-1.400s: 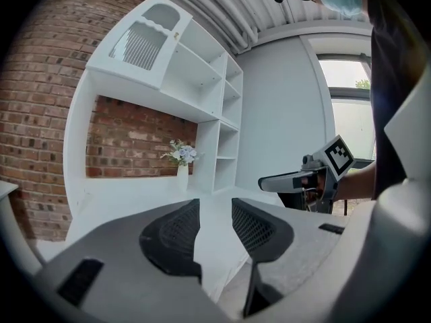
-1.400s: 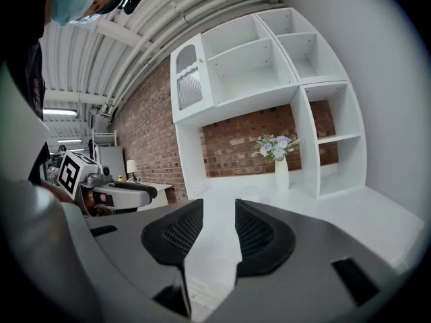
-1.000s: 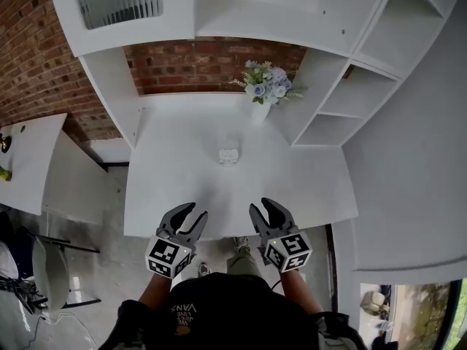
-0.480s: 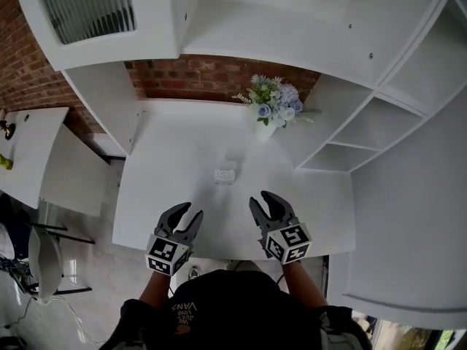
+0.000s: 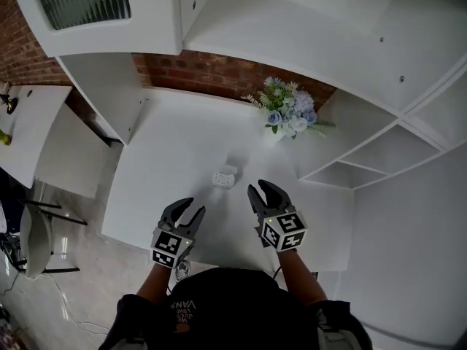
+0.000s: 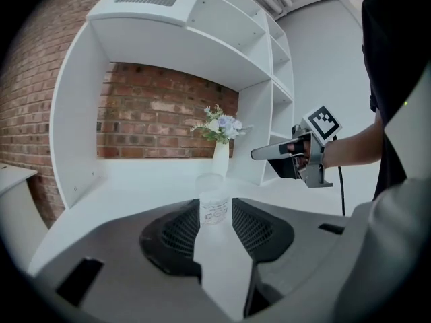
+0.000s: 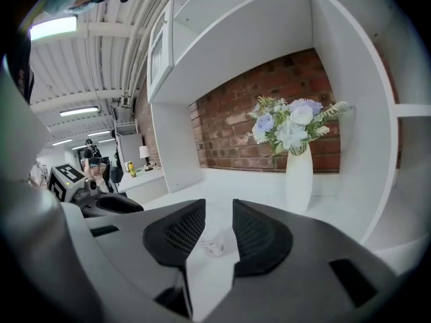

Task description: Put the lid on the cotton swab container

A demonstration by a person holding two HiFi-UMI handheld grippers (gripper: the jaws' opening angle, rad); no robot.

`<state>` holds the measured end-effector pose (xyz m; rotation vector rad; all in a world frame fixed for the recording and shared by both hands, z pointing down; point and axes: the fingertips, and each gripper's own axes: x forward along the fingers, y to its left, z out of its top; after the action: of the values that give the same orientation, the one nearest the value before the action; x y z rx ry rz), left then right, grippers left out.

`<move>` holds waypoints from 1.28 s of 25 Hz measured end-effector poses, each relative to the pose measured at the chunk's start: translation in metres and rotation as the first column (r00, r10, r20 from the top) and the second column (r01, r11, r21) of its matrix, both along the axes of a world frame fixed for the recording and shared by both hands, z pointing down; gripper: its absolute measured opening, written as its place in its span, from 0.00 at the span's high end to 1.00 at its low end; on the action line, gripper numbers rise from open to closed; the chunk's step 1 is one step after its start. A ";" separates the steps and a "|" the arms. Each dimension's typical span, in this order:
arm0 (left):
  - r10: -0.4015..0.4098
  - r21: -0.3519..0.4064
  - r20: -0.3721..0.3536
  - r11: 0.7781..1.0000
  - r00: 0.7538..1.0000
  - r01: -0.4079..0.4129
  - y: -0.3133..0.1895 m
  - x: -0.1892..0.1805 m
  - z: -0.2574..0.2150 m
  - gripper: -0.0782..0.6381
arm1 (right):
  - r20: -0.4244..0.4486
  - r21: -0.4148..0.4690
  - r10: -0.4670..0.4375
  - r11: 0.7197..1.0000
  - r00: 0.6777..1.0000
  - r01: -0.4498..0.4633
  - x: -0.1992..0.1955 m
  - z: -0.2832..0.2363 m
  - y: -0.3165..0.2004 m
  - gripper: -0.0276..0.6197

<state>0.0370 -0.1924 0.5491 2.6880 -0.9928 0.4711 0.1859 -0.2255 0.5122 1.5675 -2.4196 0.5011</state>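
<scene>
The cotton swab container (image 5: 225, 179), a small clear tub with a printed label, stands on the white table (image 5: 168, 152). A faint clear round shape sits at its far side; whether that is the lid I cannot tell. My left gripper (image 5: 190, 208) hovers open just short of the tub and to its left, and in the left gripper view the container (image 6: 214, 208) shows ahead between the jaws. My right gripper (image 5: 259, 189) is to the tub's right. Its jaws are closing with nothing between them, and the container (image 7: 214, 246) lies farther ahead.
A white vase of blue and white flowers (image 5: 288, 115) stands at the back right against the brick wall. White shelving (image 5: 350, 159) walls in the right side and top. The table's front edge (image 5: 146, 240) is under my grippers. A second white table (image 5: 25, 126) is at the left.
Both grippers have moved forward over the table toward the container, so the gap to it is much smaller. The head view has shifted a little to the right.
</scene>
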 end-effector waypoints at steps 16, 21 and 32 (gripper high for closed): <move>-0.021 -0.033 0.090 0.999 0.996 0.024 -0.030 0.021 0.059 0.71 | 0.025 -0.069 -0.086 0.994 0.996 0.088 0.000 0.041 -0.058 0.83; -0.015 -0.040 0.111 0.999 0.994 0.020 -0.039 0.029 0.070 0.71 | 0.030 -0.075 -0.122 0.989 0.992 0.124 -0.007 0.044 -0.080 0.83; -0.022 -0.068 0.111 0.997 0.994 0.030 -0.054 0.040 0.089 0.71 | 0.033 -0.105 -0.171 0.979 0.985 0.174 -0.018 0.053 -0.102 0.83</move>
<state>0.0772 -0.2465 0.6380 2.6087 -1.0195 0.6425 0.1674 -0.3273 0.5651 1.3020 -2.4728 0.6083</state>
